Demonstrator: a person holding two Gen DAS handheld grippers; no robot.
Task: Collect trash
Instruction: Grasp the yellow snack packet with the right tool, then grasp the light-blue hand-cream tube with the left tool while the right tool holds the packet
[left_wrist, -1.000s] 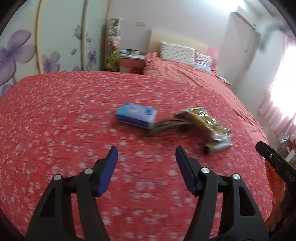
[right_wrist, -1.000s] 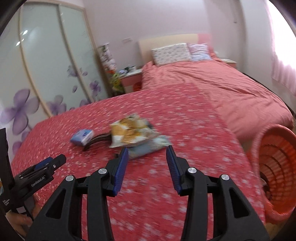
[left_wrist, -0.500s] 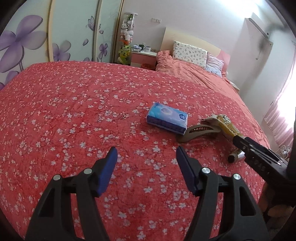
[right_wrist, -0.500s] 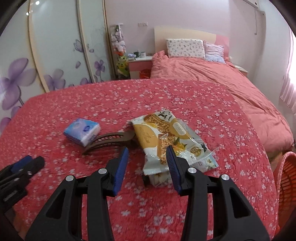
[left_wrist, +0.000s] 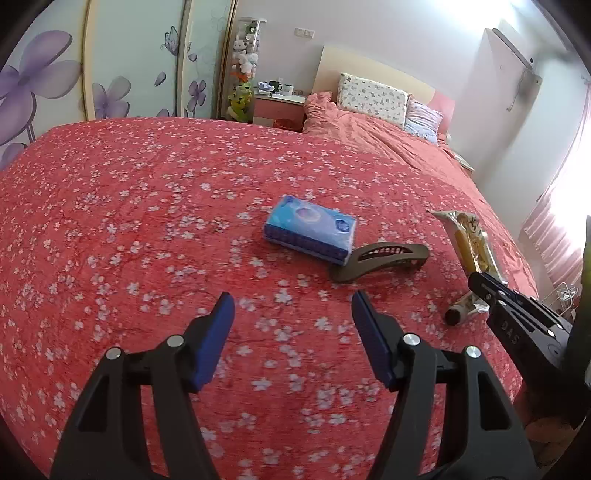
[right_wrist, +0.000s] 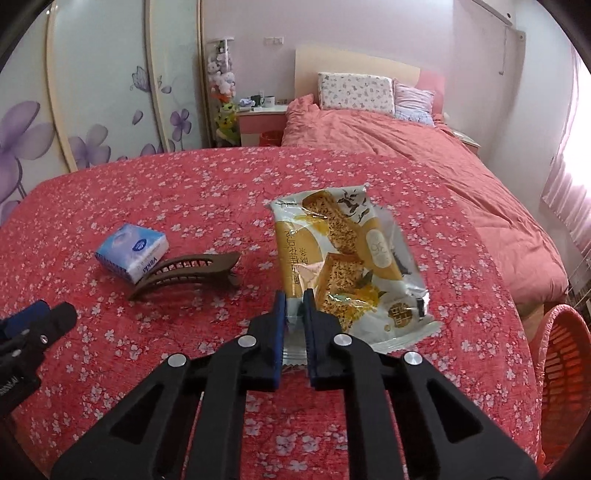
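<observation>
Since the earlier frame, the right hand-held gripper (right_wrist: 294, 308) is closing its jaws on the near edge of the yellow-and-white plastic snack wrapper (right_wrist: 351, 258), mid-frame on the red floral bedspread (right_wrist: 221, 192). The left hand-held gripper (left_wrist: 291, 317) is hanging apart over bare bedspread below the blue tissue pack (left_wrist: 310, 234).

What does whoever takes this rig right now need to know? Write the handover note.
Right gripper: closing on the near edge of the snack wrapper, which is between its pads.
Left gripper: open, empty, above the bedspread.
Also on the bed: tissue pack and brown hair clip, touching.
Orange basket at the bed's right edge.
Done: wrapper gripped. Left: carry it to the basket, probably.
</observation>
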